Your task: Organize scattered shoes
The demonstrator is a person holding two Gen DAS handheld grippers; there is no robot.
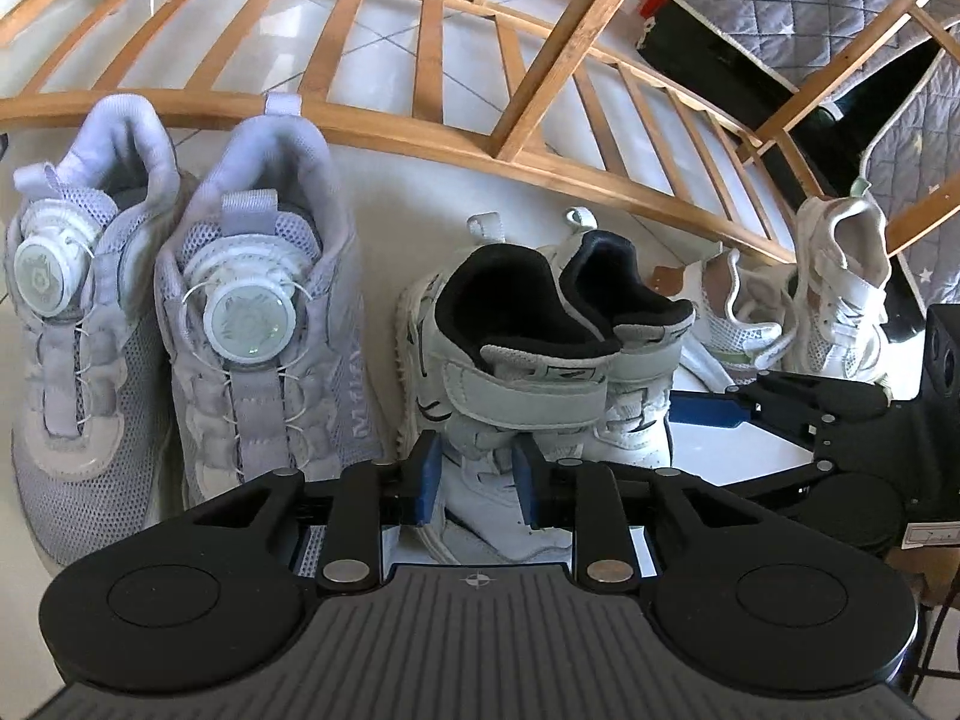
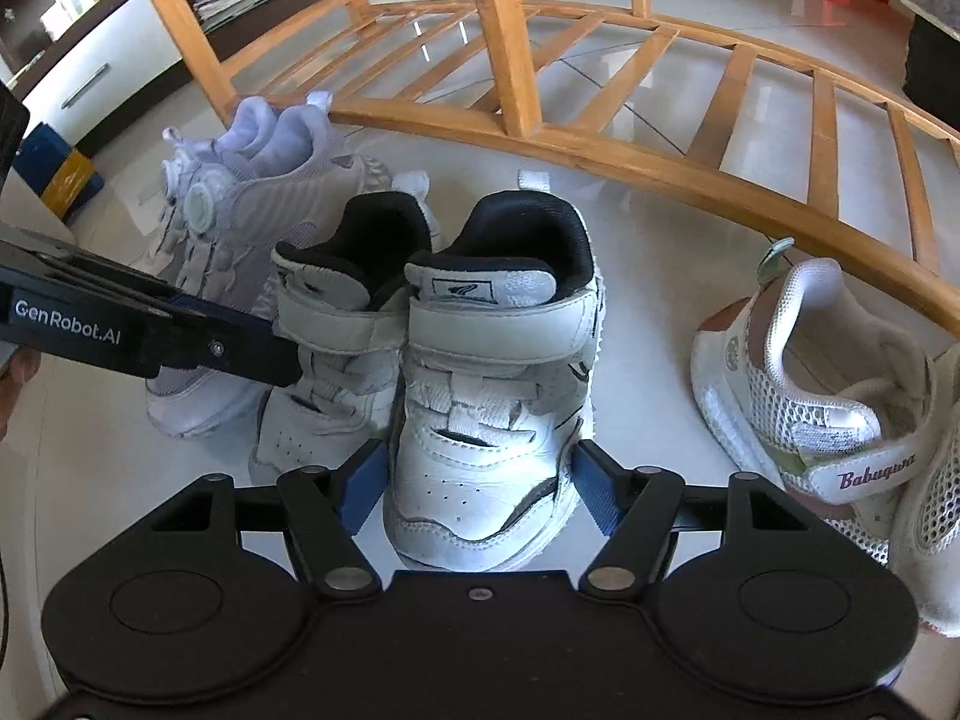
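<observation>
A pair of white strap shoes with black lining stands side by side on the pale floor. My left gripper [image 1: 477, 480] is shut on the laced upper of the left white shoe [image 1: 522, 396], blue pads pinching it from both sides. In the right wrist view that gripper [image 2: 270, 354] reaches in from the left onto the same left white shoe [image 2: 336, 372]. My right gripper [image 2: 480, 486] holds the right white shoe [image 2: 492, 360] across its toe, one pad against each side. From the left wrist view, the right gripper [image 1: 738, 402] sits beside the right white shoe [image 1: 636, 360].
A pair of grey dial-lace sneakers [image 1: 180, 330] stands to the left, toes toward me. Two white mesh sneakers [image 2: 810, 408] lie loosely to the right. A low wooden slatted rack [image 2: 600, 144] runs behind all the shoes. A grey quilted cover [image 1: 810, 0] is far right.
</observation>
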